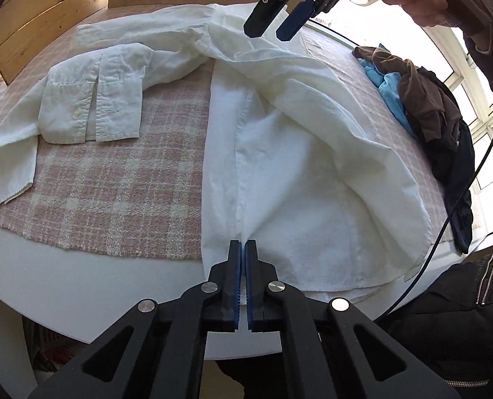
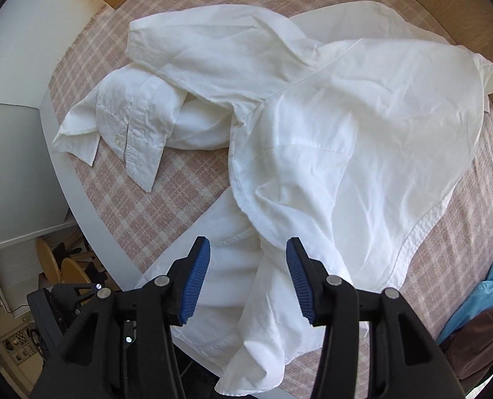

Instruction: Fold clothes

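A white shirt (image 1: 296, 153) lies spread and rumpled on a pink plaid cloth (image 1: 120, 186). One sleeve with its cuff (image 1: 93, 106) stretches to the left. My left gripper (image 1: 245, 244) is shut at the shirt's near hem, where the placket seam and creases run into its tips; it seems to pinch the fabric. My right gripper (image 1: 271, 33) hovers open above the far end of the shirt. In the right wrist view its blue pads (image 2: 196, 279) stand apart over the bunched shirt (image 2: 329, 153), pressing on nothing, with the cuff (image 2: 137, 126) to the left.
The plaid cloth covers a round white table (image 1: 80, 282). A heap of brown, blue and dark clothes (image 1: 422, 106) lies at its right edge, also seen as clothes (image 2: 479, 319). A black cable (image 1: 479, 166) and a dark jacket sleeve (image 1: 462, 306) are at the right. Wooden panels (image 1: 47, 6) stand behind.
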Action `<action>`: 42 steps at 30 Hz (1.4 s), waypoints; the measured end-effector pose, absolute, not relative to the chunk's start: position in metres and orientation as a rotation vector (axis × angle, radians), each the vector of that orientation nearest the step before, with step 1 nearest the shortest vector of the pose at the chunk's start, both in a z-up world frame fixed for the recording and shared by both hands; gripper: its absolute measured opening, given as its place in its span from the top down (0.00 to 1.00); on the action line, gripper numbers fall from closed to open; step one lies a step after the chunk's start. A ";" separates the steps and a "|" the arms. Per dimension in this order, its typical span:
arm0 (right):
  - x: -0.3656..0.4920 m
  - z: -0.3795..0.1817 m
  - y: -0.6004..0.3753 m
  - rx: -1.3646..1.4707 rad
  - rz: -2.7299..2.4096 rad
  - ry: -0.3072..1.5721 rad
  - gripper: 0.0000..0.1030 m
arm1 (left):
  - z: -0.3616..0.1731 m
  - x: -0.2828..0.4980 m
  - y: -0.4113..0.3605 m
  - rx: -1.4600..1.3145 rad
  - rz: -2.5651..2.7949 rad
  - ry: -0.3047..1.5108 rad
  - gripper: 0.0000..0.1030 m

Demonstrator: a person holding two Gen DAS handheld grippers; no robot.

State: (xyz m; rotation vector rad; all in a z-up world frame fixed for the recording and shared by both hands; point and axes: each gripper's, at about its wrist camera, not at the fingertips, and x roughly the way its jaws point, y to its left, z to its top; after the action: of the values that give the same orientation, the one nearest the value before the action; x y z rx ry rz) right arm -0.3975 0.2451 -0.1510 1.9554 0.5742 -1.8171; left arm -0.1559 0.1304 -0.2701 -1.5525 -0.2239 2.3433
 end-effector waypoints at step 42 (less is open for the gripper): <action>-0.472 -0.234 0.191 1.901 -1.869 0.754 0.58 | -0.281 -0.161 0.108 -1.559 2.240 -0.360 0.99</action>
State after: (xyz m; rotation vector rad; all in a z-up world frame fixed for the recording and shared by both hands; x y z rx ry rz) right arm -0.4723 0.1910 -0.2340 1.9006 0.7542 -1.8690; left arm -0.1612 0.1078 -0.2813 -1.5591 -0.3603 2.2395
